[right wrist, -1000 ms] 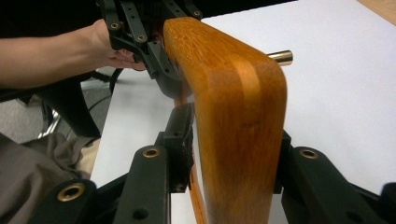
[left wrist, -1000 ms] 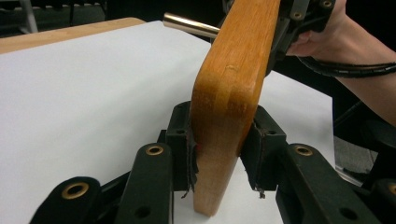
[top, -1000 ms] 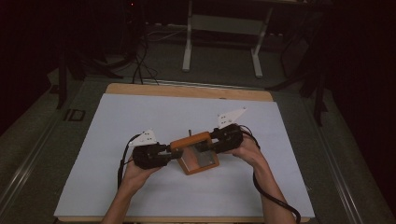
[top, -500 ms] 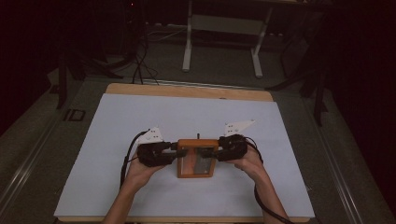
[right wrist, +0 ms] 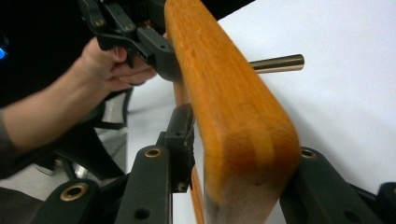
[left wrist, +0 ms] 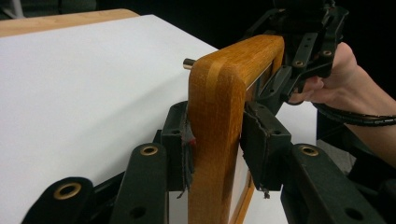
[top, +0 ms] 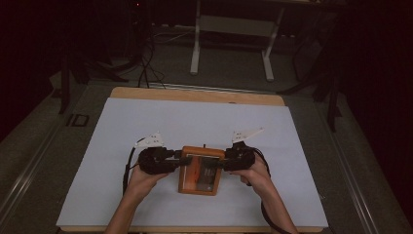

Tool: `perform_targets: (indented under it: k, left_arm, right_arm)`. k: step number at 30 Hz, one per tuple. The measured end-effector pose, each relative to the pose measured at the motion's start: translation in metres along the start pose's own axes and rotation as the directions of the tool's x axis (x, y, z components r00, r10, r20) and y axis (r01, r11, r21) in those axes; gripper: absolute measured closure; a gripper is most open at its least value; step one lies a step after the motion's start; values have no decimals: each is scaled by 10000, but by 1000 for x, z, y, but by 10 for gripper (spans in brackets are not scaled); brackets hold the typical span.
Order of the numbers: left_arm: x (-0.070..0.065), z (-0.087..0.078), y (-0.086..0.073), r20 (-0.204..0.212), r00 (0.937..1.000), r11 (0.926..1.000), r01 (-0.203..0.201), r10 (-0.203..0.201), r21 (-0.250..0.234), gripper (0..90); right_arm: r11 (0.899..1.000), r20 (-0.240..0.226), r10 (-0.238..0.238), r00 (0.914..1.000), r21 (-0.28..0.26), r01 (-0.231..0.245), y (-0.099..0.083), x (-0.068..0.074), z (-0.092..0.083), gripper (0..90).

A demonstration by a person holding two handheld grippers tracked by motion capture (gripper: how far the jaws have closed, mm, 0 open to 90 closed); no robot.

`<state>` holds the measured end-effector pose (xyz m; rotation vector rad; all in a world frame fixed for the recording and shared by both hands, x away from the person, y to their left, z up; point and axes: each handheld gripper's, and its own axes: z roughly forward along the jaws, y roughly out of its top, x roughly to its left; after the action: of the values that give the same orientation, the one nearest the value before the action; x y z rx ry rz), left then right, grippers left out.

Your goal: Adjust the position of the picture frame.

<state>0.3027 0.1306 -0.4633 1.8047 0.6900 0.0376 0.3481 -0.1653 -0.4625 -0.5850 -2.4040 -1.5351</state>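
Squeezing tight, the left hand-held gripper (left wrist: 217, 144) clamps one side of a wooden frame (top: 199, 169). The right hand-held gripper (right wrist: 233, 154) is clamped on the other side of it. The frame sits between the two hands, low over the white sheet (top: 195, 122) on the counter (top: 195, 95). A small metal rod (right wrist: 276, 63) sticks out from the frame's far edge.

"ID" mark (top: 78, 120) on floor, left of table (top: 146, 122).
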Motion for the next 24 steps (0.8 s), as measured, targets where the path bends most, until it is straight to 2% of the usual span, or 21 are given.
perform_targets:
  k: [4,7,8,9,13,14,15,16,24]
  left_arm:
    - [1,1,-2,98,9994,9994,338,-338,37,642]
    - [4,2,-5,46,9990,9990,443,-443,-7,642]
    - [7,1,-7,-112,9986,9986,526,-525,47,645]
    - [8,1,-8,-89,9980,9981,622,-622,23,645]
    - [9,1,-9,-123,9981,9982,596,-596,-16,644]
    - [11,2,-10,-107,9982,9983,590,-590,-39,644]
    - [11,2,-10,-107,9982,9983,590,-590,-39,645]
    - [13,2,-10,-27,9983,9983,575,-575,-51,645]
    - [18,4,-11,-8,9983,9983,582,-582,-80,642]
  right_arm:
    - [9993,-33,375,9993,9,-375,-1,1,0,648]
    - [9991,49,419,9991,73,-420,-1,0,1,643]
    - [9979,401,650,9971,-12,-650,0,-1,4,603]
    - [9972,504,748,9959,-1,-749,0,-2,5,596]
    - [9974,730,725,9947,-40,-724,-2,-1,7,579]
    - [9975,1102,690,9915,83,-703,-2,0,7,546]
    - [9975,1102,690,9915,83,-703,-2,0,7,546]
    - [9973,1334,695,9886,145,-720,-5,1,7,544]
    - [9973,1562,701,9852,124,-729,-9,1,3,528]
